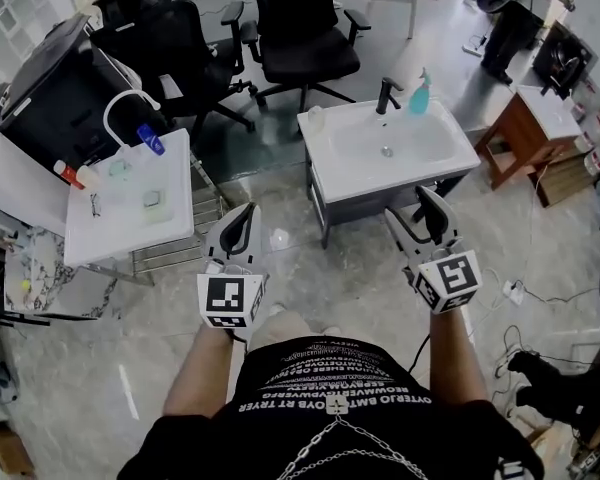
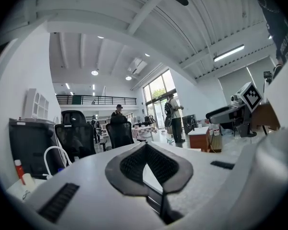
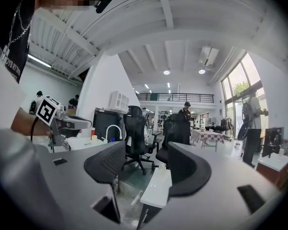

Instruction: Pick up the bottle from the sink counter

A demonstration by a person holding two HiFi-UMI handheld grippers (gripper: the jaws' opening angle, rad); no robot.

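Note:
A teal pump bottle (image 1: 419, 95) stands at the back of the white sink counter (image 1: 450, 153), right of the black faucet (image 1: 385, 95). A small clear bottle (image 1: 316, 118) sits at the counter's back left corner. My right gripper (image 1: 421, 220) hovers in front of the sink's near edge, open and empty; the right gripper view shows its jaws (image 3: 146, 164) apart, with the counter's edge (image 3: 156, 188) between them. My left gripper (image 1: 238, 230) is held over the floor to the left of the sink, with its pads (image 2: 127, 164) meeting at the tips and nothing in them.
A white side table (image 1: 90, 230) with a curved tap and small bottles stands at the left. Black office chairs (image 1: 305, 28) are behind the sink. A wooden cabinet (image 1: 525, 128) stands at the right. Cables (image 1: 520, 290) lie on the marble floor.

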